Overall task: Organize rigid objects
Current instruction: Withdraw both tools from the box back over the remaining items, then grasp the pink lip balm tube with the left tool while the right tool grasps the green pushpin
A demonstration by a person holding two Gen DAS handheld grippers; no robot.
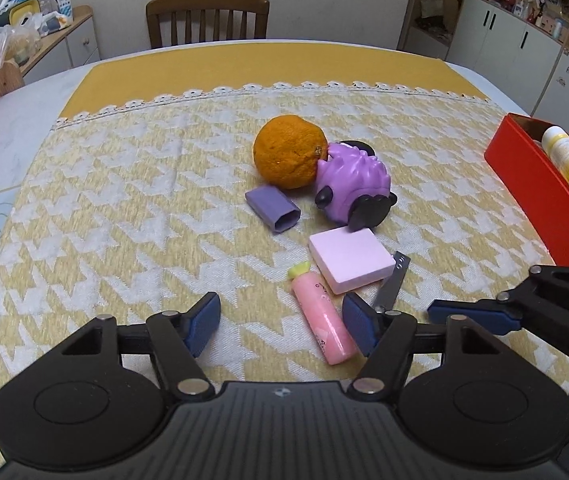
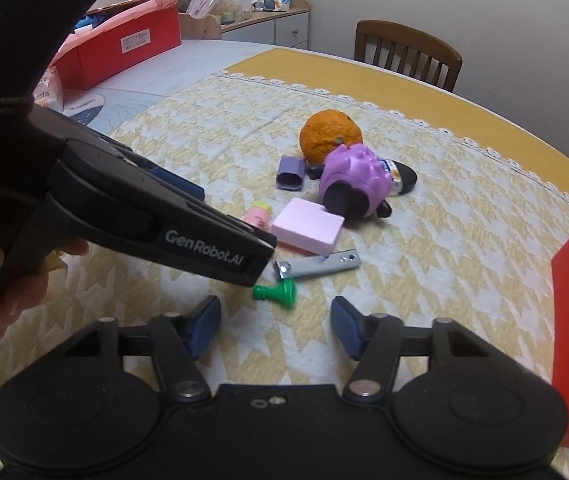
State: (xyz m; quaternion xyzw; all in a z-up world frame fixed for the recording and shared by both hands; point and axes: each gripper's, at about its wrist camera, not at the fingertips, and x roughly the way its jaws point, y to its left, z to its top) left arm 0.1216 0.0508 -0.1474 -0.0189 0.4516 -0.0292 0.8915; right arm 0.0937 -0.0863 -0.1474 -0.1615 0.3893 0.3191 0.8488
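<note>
Currently both grippers hover released, nothing held: left gripper and right gripper with fingers spread. Landmark: pink block. Orange and purple spiky toy beyond it, touching each other; pink tube beside it; red box well right.

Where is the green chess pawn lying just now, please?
The green pawn shows only in the right wrist view, lying on its side on the tablecloth just ahead of the right gripper, right below the nail clipper.
</note>
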